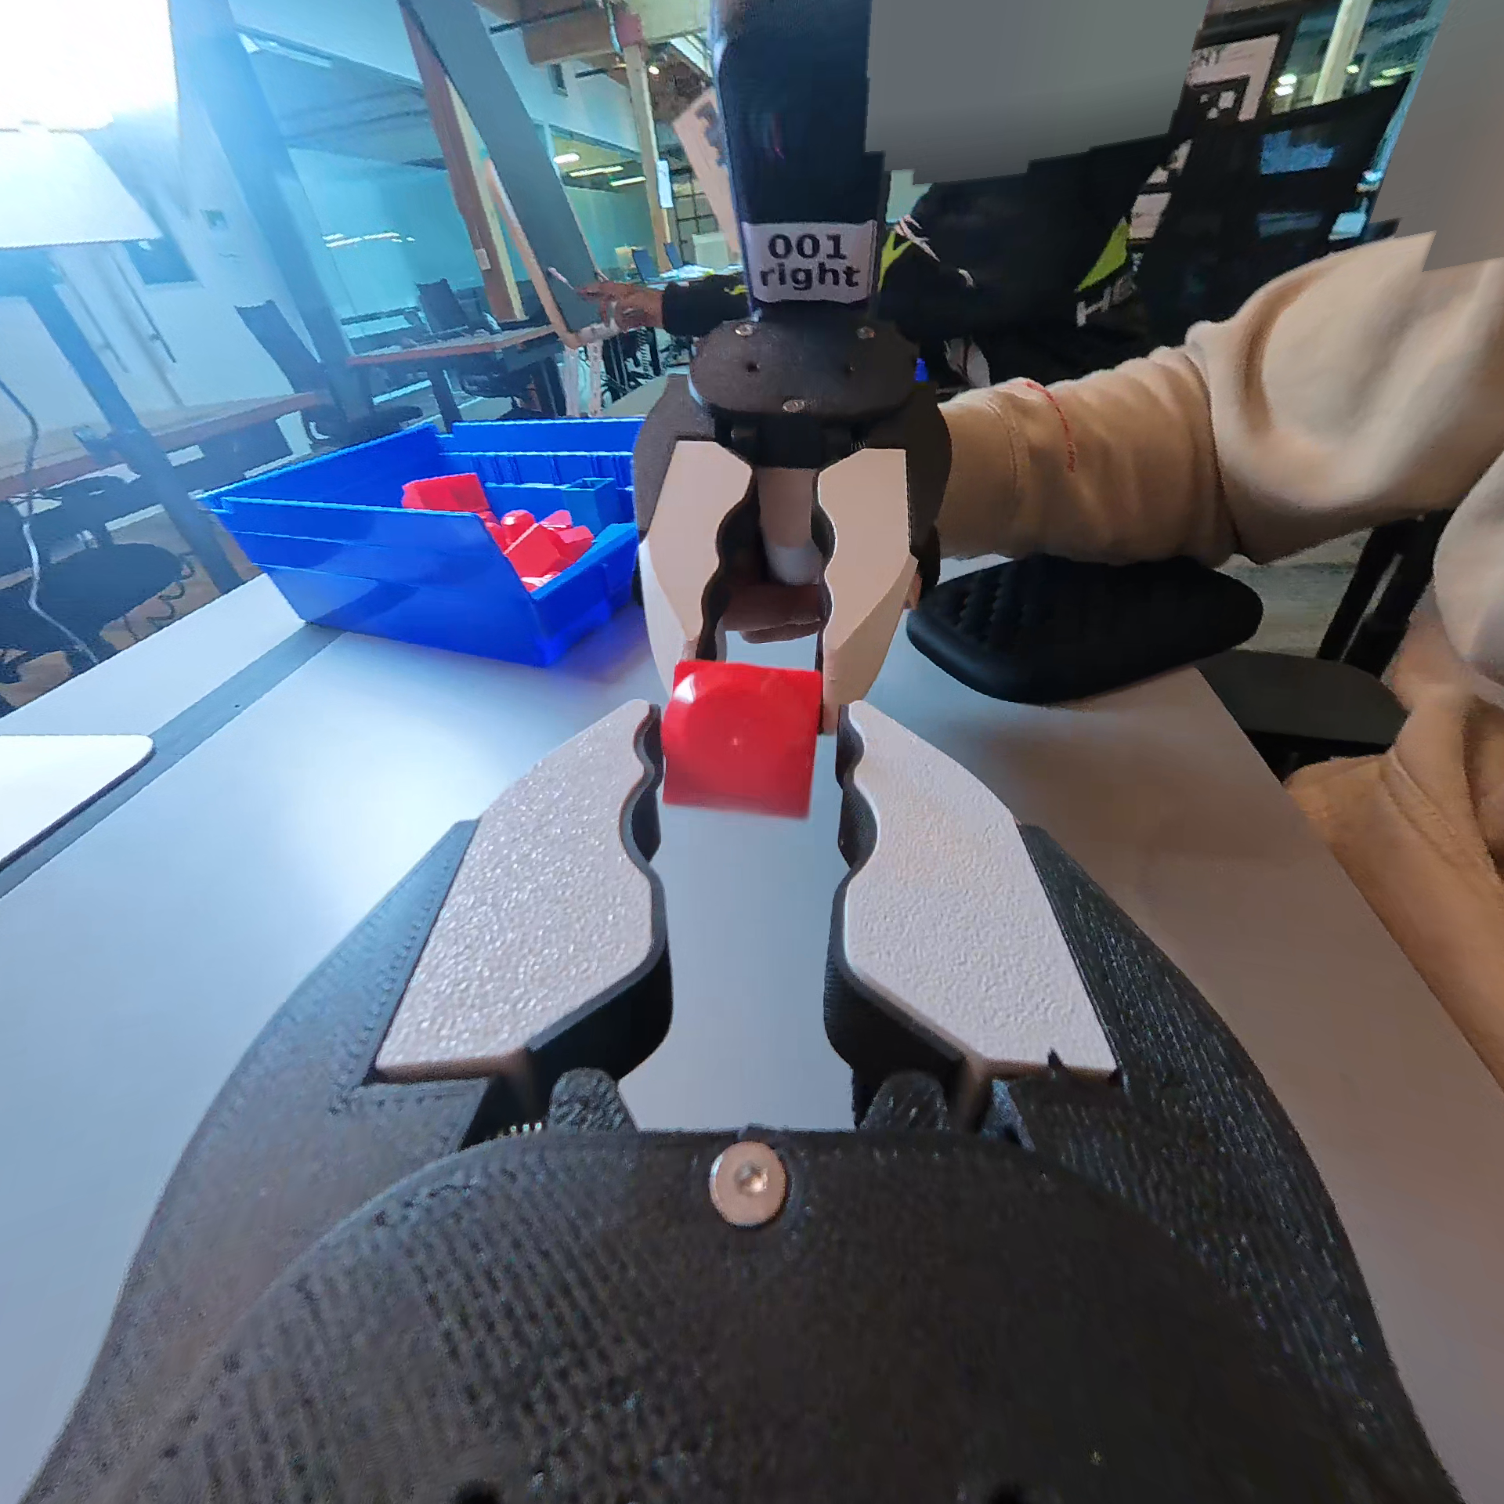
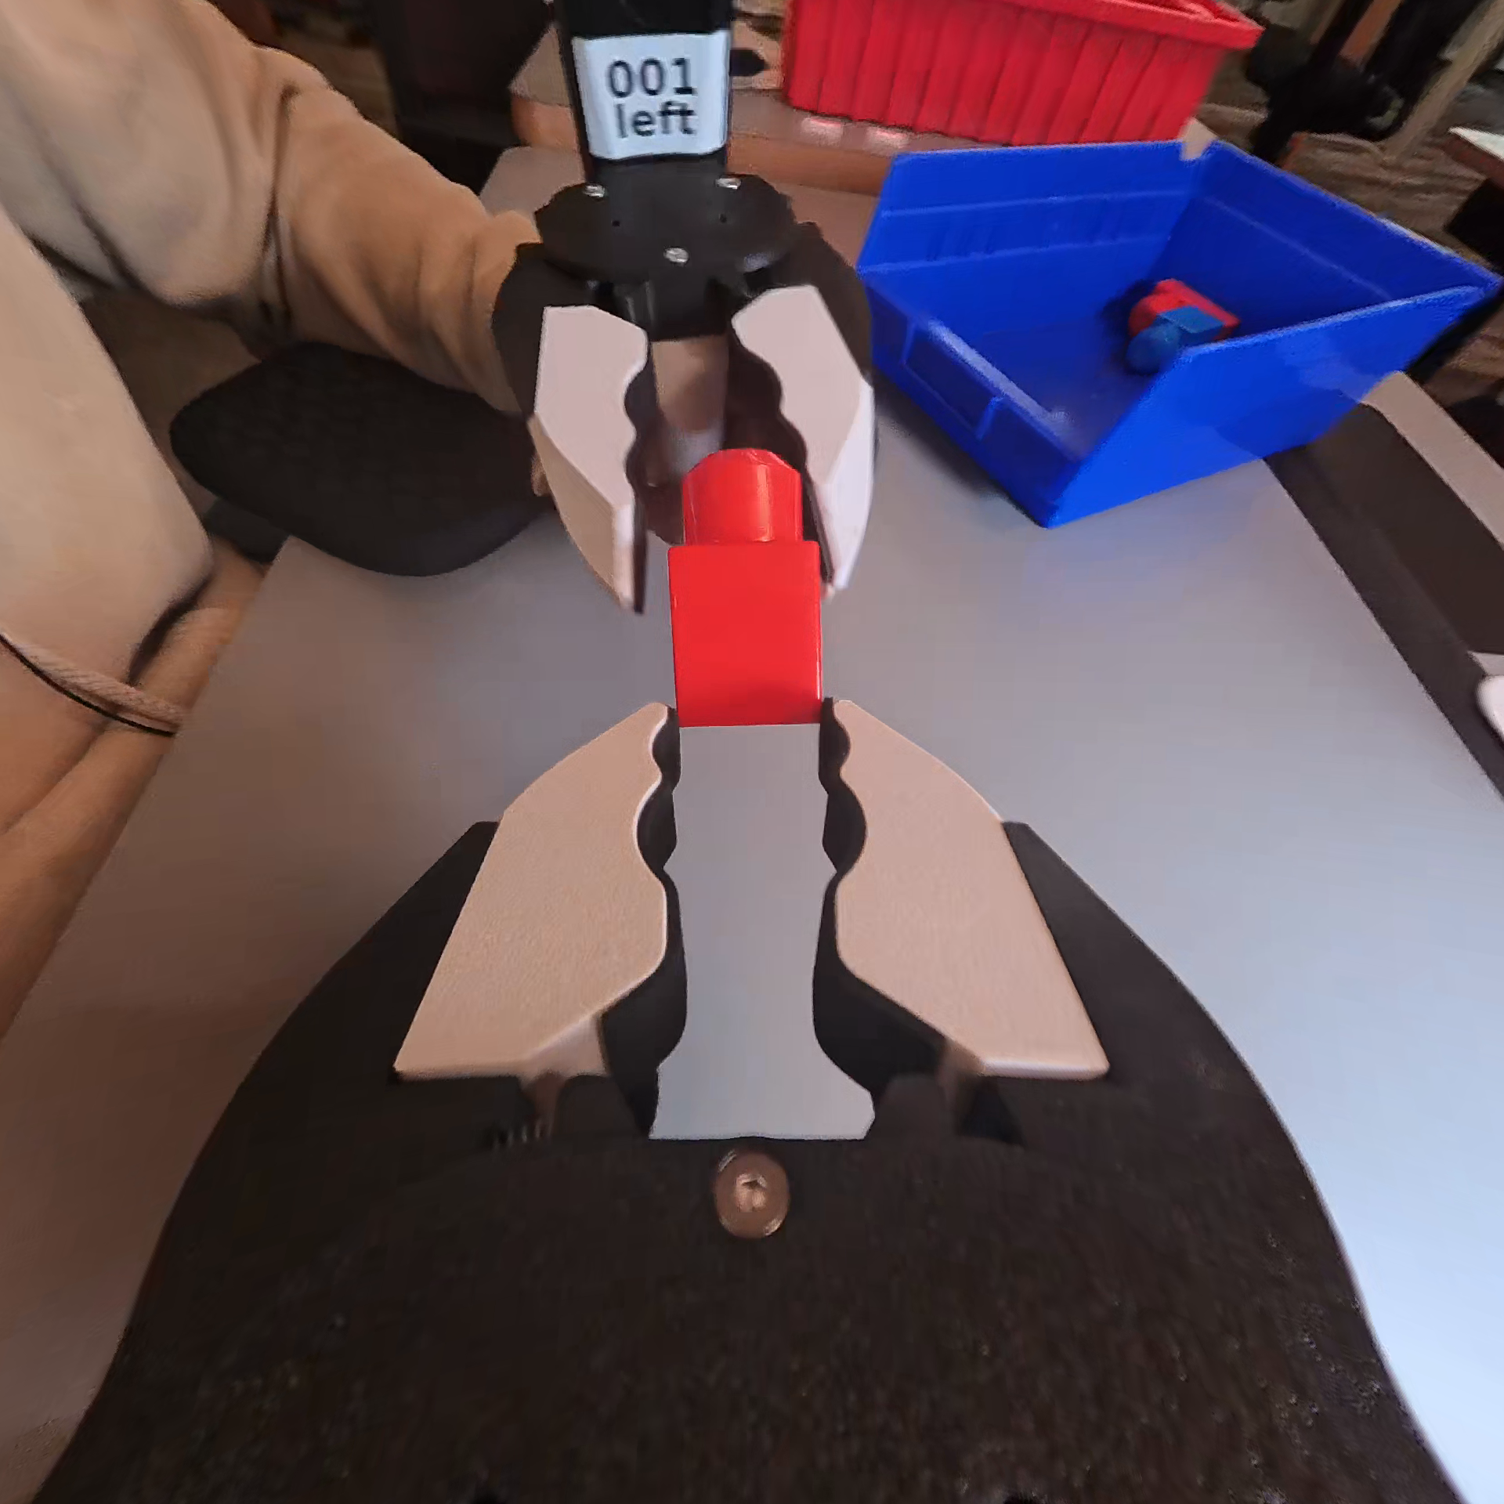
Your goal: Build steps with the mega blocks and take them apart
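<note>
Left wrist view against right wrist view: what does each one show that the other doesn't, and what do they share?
Only the left wrist view: office desks in the room behind, and several red blocks piled in the bin.

Only the right wrist view: a red bin beyond the table, and the held block's stud seen side-on.

Both: the red block over the grey table, the right hand-held gripper shut on it, the left hand-held gripper straddling its stud end, a blue bin and a beige sleeve.
</note>
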`<state>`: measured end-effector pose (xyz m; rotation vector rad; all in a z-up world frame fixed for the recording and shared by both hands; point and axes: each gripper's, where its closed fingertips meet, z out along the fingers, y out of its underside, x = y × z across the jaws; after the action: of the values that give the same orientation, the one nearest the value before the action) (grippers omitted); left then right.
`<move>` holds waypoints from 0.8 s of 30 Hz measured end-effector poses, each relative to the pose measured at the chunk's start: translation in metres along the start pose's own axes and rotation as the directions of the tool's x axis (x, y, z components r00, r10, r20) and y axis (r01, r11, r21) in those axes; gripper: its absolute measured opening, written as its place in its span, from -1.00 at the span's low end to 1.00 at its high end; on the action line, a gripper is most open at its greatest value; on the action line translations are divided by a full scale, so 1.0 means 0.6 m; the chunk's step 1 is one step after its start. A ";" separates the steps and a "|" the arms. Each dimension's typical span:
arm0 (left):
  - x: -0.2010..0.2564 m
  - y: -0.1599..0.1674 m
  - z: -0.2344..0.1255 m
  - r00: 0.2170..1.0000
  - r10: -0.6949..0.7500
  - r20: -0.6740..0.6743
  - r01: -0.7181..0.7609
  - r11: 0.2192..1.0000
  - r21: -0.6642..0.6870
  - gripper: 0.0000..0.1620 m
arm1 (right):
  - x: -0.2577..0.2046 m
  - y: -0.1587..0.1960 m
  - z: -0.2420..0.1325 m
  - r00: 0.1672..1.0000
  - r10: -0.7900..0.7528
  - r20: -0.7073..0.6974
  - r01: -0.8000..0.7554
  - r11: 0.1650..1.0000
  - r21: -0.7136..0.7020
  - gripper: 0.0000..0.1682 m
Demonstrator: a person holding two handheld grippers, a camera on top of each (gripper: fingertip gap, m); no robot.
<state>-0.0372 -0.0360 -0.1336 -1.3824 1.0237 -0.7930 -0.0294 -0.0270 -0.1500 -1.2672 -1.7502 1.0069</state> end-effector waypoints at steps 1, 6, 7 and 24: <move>-0.007 -0.002 -0.003 1.000 -0.010 0.015 0.010 1.000 0.007 -0.47 | 0.012 0.002 -0.011 1.000 0.007 -0.029 -0.007 1.000 0.006 -0.61; -0.038 -0.009 -0.015 0.995 -0.051 0.091 0.048 0.998 0.037 -0.45 | 0.125 -0.002 -0.126 0.939 0.100 -0.329 -0.066 0.992 0.111 -0.61; -0.040 -0.009 -0.015 0.994 -0.056 0.095 0.053 0.998 0.035 -0.46 | 0.155 0.006 -0.160 0.901 0.124 -0.415 -0.081 0.989 0.121 -0.61; -0.164 -0.038 -0.091 0.921 -0.056 0.385 0.052 0.998 0.020 -0.46 | 0.276 0.159 -0.385 0.440 0.227 -0.869 -0.320 0.944 0.085 -0.57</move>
<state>-0.1220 0.0310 -0.0953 -1.4902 0.6749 -0.5329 0.1738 0.1913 -0.1197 -1.7438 -0.7738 0.2624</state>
